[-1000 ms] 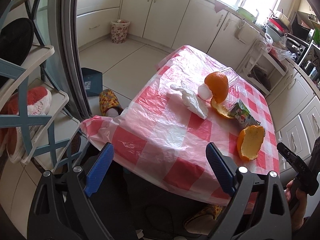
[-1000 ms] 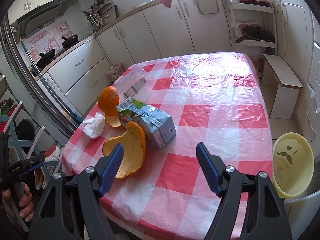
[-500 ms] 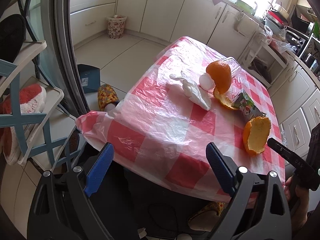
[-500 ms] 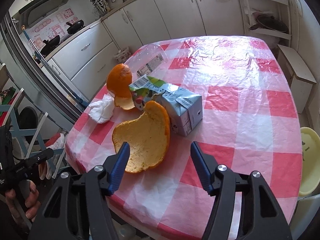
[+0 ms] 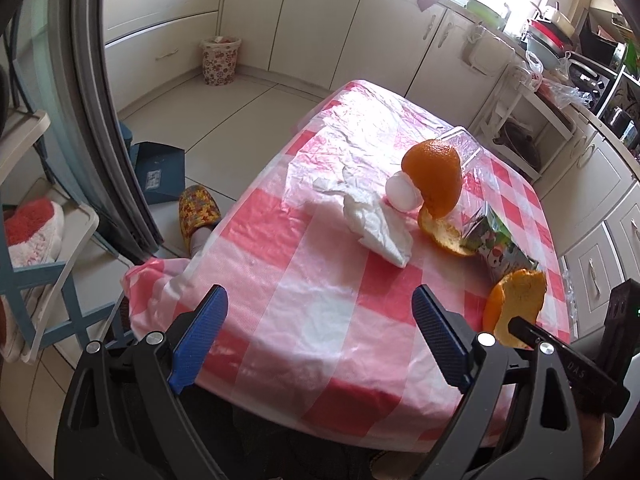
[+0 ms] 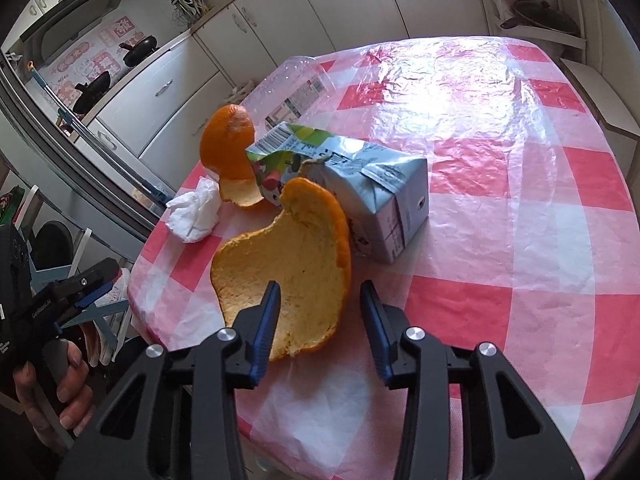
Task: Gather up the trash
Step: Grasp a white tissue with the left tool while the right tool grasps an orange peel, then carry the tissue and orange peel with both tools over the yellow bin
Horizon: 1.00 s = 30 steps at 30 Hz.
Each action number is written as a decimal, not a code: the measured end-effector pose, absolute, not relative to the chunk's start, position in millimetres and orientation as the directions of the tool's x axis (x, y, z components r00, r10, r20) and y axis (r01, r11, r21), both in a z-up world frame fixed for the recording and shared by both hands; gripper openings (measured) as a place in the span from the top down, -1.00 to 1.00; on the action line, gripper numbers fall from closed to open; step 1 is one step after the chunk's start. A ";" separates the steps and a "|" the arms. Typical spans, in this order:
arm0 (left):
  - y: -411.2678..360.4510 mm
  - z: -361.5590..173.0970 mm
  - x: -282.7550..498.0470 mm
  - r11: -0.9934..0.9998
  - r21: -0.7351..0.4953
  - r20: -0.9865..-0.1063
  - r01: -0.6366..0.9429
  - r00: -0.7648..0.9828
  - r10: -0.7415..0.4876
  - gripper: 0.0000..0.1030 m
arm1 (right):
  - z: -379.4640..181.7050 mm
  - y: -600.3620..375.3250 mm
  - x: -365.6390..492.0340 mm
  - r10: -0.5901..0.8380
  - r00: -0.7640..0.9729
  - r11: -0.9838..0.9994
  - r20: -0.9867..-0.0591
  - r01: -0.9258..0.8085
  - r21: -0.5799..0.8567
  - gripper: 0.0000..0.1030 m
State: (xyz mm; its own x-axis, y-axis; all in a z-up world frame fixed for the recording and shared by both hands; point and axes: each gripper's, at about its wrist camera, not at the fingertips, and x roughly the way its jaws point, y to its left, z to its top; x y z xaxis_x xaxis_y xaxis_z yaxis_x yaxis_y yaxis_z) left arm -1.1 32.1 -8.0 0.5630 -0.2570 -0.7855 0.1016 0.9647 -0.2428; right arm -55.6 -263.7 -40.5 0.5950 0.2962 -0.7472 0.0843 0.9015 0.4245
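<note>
A large cupped orange peel [image 6: 288, 264] lies on the checked tablecloth [image 6: 500, 184]; it also shows in the left wrist view [image 5: 516, 304]. My right gripper [image 6: 320, 316] is part open, its fingers straddling the peel's near right edge. Behind it lie a torn drink carton [image 6: 360, 188], a second orange peel [image 6: 228, 144], a crumpled white tissue [image 6: 196, 212] and a clear plastic wrapper [image 6: 296, 84]. My left gripper [image 5: 320, 336] is open and empty over the table's near corner, well short of the tissue [image 5: 380, 228] and the peel dome [image 5: 434, 176].
A flowered waste bin [image 5: 221, 60] stands on the floor by the cabinets. A slippered foot [image 5: 198, 216] and a blue box [image 5: 160, 172] are beside the table. A shelf rack [image 5: 36, 240] stands at the left. A stool [image 6: 600, 96] stands right of the table.
My right gripper moved forward and down onto the large peel and its jaws narrowed. My left gripper moved closer over the table's corner, still open.
</note>
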 end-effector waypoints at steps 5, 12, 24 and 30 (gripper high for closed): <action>24.6 -15.3 13.4 0.963 -0.251 -0.793 0.100 0.550 -0.264 -0.75 | -41.7 -263.5 -53.1 0.307 0.595 0.898 -0.742 0.076 0.433 0.30; 7.1 -27.3 44.2 0.962 -0.256 -0.803 0.092 0.534 -0.265 -0.75 | -43.0 -264.7 -50.1 0.320 0.594 0.894 -0.738 0.070 0.443 0.43; -19.9 -43.7 82.7 0.975 -0.205 -0.807 0.080 0.551 -0.215 -0.30 | -41.6 -268.4 -52.7 0.356 0.590 0.879 -0.725 0.053 0.475 0.75; -28.1 -44.1 82.7 0.965 -0.221 -0.804 0.140 0.534 -0.262 0.75 | -36.0 -265.5 -56.7 0.368 0.595 0.879 -0.715 0.029 0.477 0.88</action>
